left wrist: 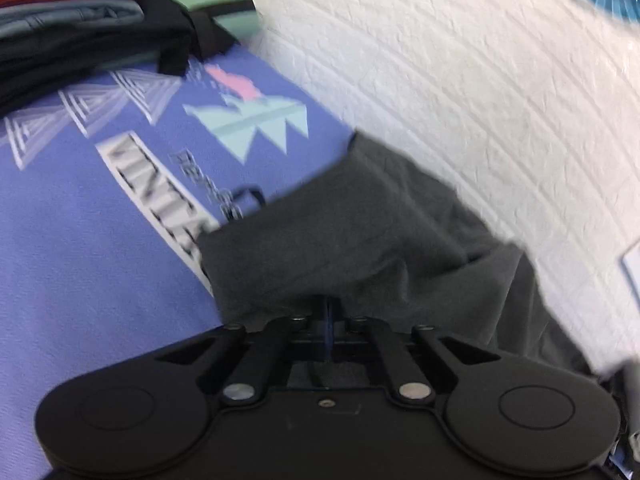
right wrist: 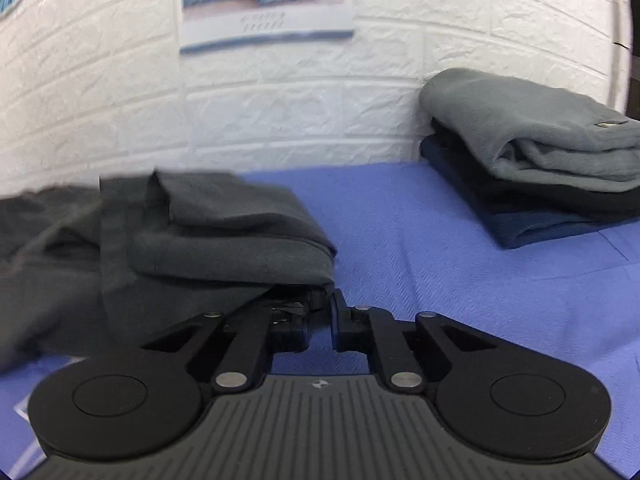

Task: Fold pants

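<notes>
I am gripping the dark grey cotton pants [left wrist: 360,232] with my left tongs [left wrist: 328,312], which are pinched tight on a gathered bunch of the cloth; their tips are buried in it. The pants are lying partly folded on the purple-blue printed bed sheet [right wrist: 420,248], close along the white brick-pattern wall [left wrist: 460,80].

My right tongs [right wrist: 326,308] are standing nearly closed at the front corner of the folded bundle, and I cannot tell whether they are catching the fabric or only touching it.

If the right side is not truly holding, I judge the layers are going to slide apart when I lift, and the stacked fold is going to collapse. The left grip is bunching the cloth, so pulling from there is likely creasing the leg crookedly. The pile of folded clothes in red, grey-blue, black and mint [left wrist: 100,20] is sitting near, and the folded grey and navy stack [right wrist: 540,168] is lying well apart to the right; a wide swing risks dragging cloth into either one.
</notes>
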`<state>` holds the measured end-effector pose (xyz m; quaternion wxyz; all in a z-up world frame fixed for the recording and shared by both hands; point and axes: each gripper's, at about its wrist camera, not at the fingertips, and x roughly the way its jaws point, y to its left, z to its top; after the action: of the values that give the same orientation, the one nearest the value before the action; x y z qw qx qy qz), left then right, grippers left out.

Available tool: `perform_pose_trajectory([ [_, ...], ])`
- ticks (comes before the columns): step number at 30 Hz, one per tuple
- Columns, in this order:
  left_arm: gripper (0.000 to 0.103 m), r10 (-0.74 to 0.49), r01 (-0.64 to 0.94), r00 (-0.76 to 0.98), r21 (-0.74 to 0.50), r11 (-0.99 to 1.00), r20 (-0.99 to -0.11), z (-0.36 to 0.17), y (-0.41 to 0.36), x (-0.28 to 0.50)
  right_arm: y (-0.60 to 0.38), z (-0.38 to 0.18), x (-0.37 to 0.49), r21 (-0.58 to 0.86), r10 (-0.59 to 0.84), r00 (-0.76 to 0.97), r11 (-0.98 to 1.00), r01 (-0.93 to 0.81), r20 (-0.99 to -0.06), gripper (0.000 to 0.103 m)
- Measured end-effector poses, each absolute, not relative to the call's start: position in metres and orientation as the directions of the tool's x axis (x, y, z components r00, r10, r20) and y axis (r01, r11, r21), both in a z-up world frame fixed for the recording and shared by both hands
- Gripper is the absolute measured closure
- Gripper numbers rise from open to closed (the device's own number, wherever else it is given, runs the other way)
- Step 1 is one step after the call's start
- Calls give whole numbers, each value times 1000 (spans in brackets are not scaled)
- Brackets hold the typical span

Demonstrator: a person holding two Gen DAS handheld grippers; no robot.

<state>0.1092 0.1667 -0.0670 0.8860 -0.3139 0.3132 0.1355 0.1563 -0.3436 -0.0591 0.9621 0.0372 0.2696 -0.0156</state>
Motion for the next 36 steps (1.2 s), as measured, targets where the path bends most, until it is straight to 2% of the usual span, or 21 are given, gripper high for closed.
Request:
perform_pose_trajectory([
  [5,101,173,-427,852,-466,774,-494,6,210,60,-364,-9,108,133,14,892,990,51,-452,97],
  [7,101,249,-455,856,-433,778,-453,30,228,35,-373,2,79,141,-14,906,987,81,-423,103],
  [9,101,272,-483,840,-417,770,-470,39,241,19,-384,4,57,133,-66,907,982,133,-416,103],
  [12,99,180,-459,814,-421,782,-552,17,241,17,-389,-5,42,107,-79,884,984,144,-461,100],
  [15,77,99,-430,778,-412,803,-620,-13,219,26,-371,-17,40,139,17,866,988,61,-499,71],
  [16,59,70,-416,777,-425,804,-626,-19,212,27,-360,-20,41,126,37,867,992,30,-498,61],
  [17,45,45,-401,777,-437,805,-628,-23,206,30,-350,-22,43,107,48,868,994,6,-494,56],
  [18,11,24,-382,778,-443,811,-628,-24,201,33,-341,-24,46,90,58,869,996,-15,-491,41],
  [19,0,18,-371,779,-438,819,-626,-23,196,36,-333,-24,49,82,70,872,996,-34,-484,21],
  [20,0,20,-361,781,-424,830,-625,-20,189,39,-326,-25,52,85,85,877,995,-50,-473,15],
  [21,0,17,-344,785,-413,843,-620,-16,186,42,-320,-27,57,94,104,878,993,-68,-468,13],
  [30,0,-77,-207,794,-388,898,-603,2,148,92,-256,-45,112,152,275,817,962,-229,-507,13],
  [33,0,-99,-172,801,-384,907,-591,10,131,122,-241,-50,134,112,255,821,967,-230,-511,13],
  [36,0,-111,-138,801,-362,922,-589,14,117,160,-236,-57,156,18,183,826,978,-205,-532,5],
])
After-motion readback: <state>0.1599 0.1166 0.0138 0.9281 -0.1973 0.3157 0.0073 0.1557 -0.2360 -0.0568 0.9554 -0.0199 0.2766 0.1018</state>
